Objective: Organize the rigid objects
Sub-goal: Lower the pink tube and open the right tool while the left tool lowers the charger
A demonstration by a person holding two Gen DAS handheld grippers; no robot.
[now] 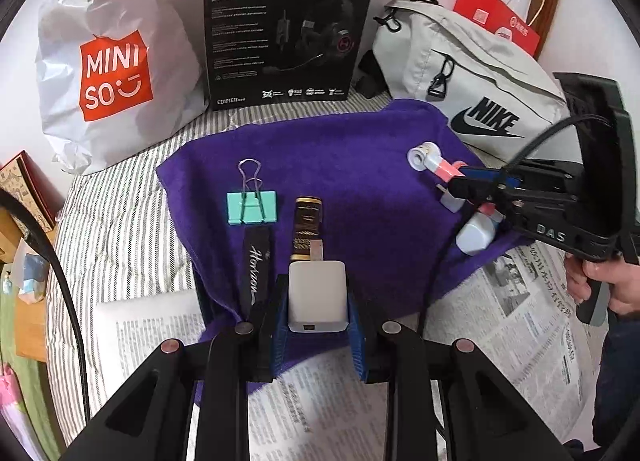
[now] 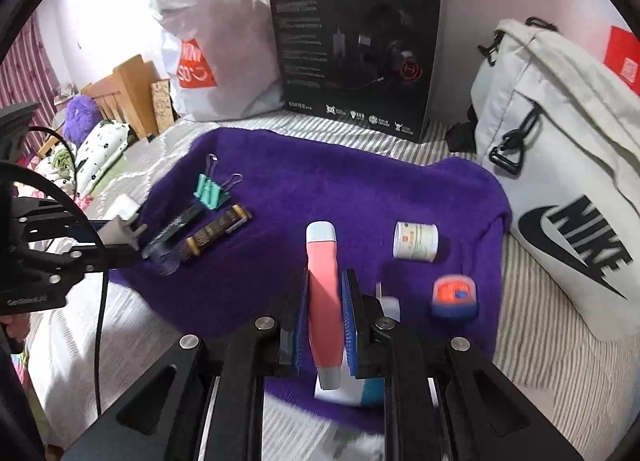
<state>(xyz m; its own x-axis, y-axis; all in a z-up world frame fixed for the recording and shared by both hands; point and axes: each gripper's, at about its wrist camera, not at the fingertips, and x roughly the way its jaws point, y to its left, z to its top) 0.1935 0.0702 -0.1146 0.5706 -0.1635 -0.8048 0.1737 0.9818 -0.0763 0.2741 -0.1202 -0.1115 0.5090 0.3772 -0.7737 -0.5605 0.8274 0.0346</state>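
- My left gripper (image 1: 318, 301) clamps the white charger (image 1: 317, 295); binder clip (image 1: 251, 207) and black strip (image 1: 253, 269) lie just ahead.
- My right gripper (image 2: 326, 325) pinches the pink tube (image 2: 325, 301) above the purple towel (image 2: 320, 181); white jar (image 2: 415, 241) sits nearby.

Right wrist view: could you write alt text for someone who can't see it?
The right gripper is shut on a pink and grey tube over a purple towel. A small white jar and an orange-topped container lie to its right, and a teal binder clip to its left.
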